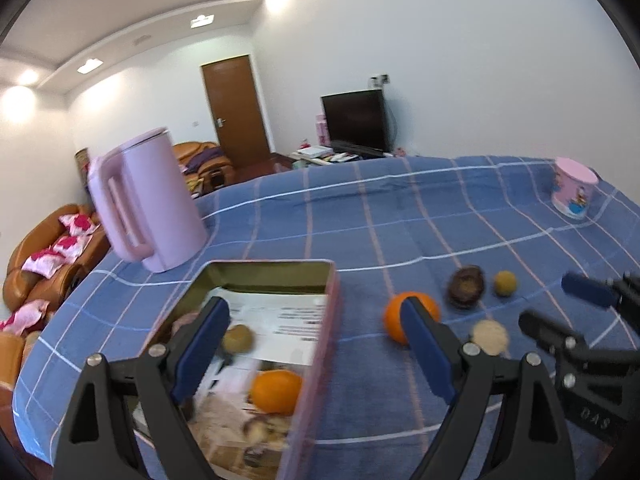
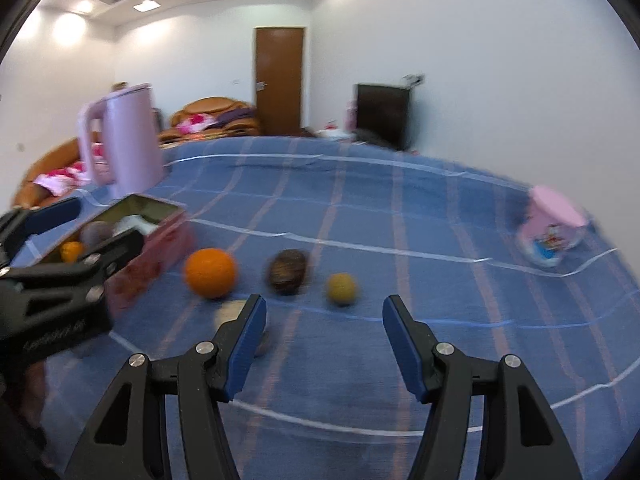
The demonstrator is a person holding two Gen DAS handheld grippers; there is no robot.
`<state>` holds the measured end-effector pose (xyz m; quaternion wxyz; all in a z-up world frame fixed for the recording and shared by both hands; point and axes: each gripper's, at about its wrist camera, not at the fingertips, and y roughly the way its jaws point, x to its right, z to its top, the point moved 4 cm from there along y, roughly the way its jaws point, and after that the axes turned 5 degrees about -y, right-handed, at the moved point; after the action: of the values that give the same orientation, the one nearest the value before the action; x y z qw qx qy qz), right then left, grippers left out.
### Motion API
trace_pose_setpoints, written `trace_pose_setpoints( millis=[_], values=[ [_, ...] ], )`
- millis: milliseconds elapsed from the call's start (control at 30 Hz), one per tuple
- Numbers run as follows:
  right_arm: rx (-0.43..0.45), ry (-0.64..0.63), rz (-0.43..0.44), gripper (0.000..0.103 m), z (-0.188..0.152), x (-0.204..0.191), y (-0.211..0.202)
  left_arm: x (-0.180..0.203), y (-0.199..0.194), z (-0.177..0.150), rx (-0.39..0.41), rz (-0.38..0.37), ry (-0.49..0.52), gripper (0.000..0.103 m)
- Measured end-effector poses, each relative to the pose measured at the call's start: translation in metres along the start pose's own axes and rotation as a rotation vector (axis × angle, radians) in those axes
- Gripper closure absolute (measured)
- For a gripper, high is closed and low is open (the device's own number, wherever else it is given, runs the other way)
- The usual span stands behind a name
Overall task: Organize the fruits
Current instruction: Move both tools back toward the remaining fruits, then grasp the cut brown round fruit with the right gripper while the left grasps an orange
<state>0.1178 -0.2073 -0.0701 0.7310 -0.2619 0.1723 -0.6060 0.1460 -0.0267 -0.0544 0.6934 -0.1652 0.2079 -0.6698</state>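
Orange (image 2: 210, 273) just beside tin (image 2: 160, 236); both grippers' fingers spread.

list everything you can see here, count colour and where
tin box: 1, pink with gold inside, on the cloth at left, open
fruit in the box: about 4, one orange, one brownish, others blurred
orange on the cloth: 1, orange, just right of the box
dark fruit: 1, dark brown, right of that orange
small fruit: 1, yellow-green, furthest right
pale fruit: 1, beige, nearest the grippers
kettle: 1, pale pink, behind the box
cup: 1, pink with cartoon print, far right
tablecloth: 1, blue check
left gripper: open, over the box
right gripper: open, empty
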Motion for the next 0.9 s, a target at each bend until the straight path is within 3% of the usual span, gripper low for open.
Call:
trace_pose_setpoints(
  millis=[167, 367, 467, 600, 800, 900],
  values=[
    [-0.054, -0.036, 0.052, 0.041, 0.003, -0.018, 0.019, -0.011, 0.002, -0.001, -0.004, 0.006, -0.025, 0.013],
    [-0.189, -0.031, 0.135, 0.042, -0.002, -0.030, 0.053, -0.005, 0.003, -0.005, -0.013, -0.018, -0.007, 0.013],
    [-0.209, -0.030, 0.163, 0.066, -0.003, -0.033, 0.057, 0.000, 0.004, -0.006, -0.020, -0.035, 0.001, 0.013],
    [-0.175, -0.037, 0.138, 0.066, -0.003, -0.027, 0.049, 0.015, 0.008, -0.006, -0.039, -0.073, 0.018, 0.013],
    [-0.133, 0.012, -0.004, 0.066, -0.003, 0.015, 0.040, 0.048, 0.023, -0.006, -0.093, -0.149, 0.055, 0.013],
    [-0.117, 0.049, -0.013, 0.066, -0.004, 0.029, 0.035, 0.060, 0.039, -0.008, -0.135, -0.155, 0.068, 0.019]
  ],
)
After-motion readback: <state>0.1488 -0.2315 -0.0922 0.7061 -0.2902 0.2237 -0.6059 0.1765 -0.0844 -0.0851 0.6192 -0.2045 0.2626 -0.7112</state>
